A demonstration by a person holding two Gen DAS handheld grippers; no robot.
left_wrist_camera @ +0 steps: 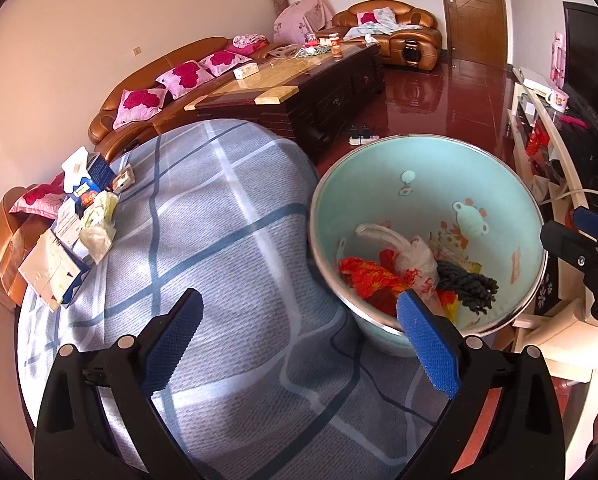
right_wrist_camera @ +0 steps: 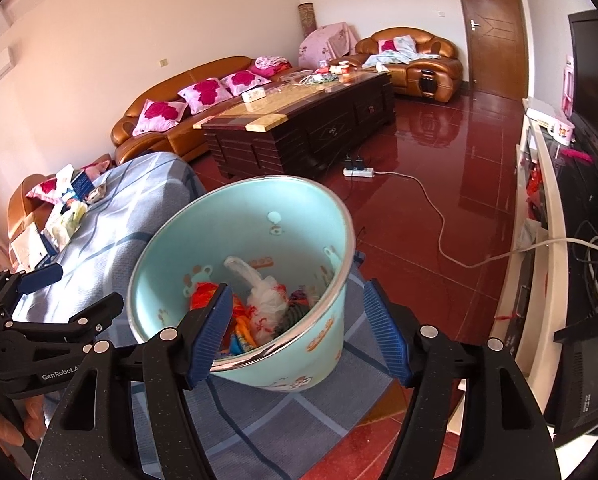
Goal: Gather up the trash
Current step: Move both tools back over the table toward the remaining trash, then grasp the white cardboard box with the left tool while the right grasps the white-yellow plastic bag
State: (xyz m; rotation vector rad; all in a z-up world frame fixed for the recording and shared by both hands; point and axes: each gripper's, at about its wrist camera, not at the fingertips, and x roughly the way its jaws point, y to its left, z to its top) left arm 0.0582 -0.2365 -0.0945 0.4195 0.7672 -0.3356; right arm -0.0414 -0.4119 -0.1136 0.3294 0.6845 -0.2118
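**Left wrist view: both grippers released at the trash bin**

The left gripper point(left_wrist_camera: 299, 340) hangs over the plaid cloth point(left_wrist_camera: 219, 240) with its jaws spread wide and nothing between them. The light-blue bin point(left_wrist_camera: 495, 184) stands on this cloth at its right edge. Inside the bin lie a white plastic bag point(left_wrist_camera: 413, 256), red-orange wrappers point(left_wrist_camera: 369, 276) and a dark knitted item point(left_wrist_camera: 465, 284). Crumpled tissues point(left_wrist_camera: 97, 220) and small boxes point(left_wrist_camera: 55, 264) lie along the far left edge of the cloth.

In the right wrist view, the right gripper point(right_wrist_camera: 299, 332) is released; its jaws straddle the near rim of the bin point(right_wrist_camera: 203, 232), one finger inside, one outside.
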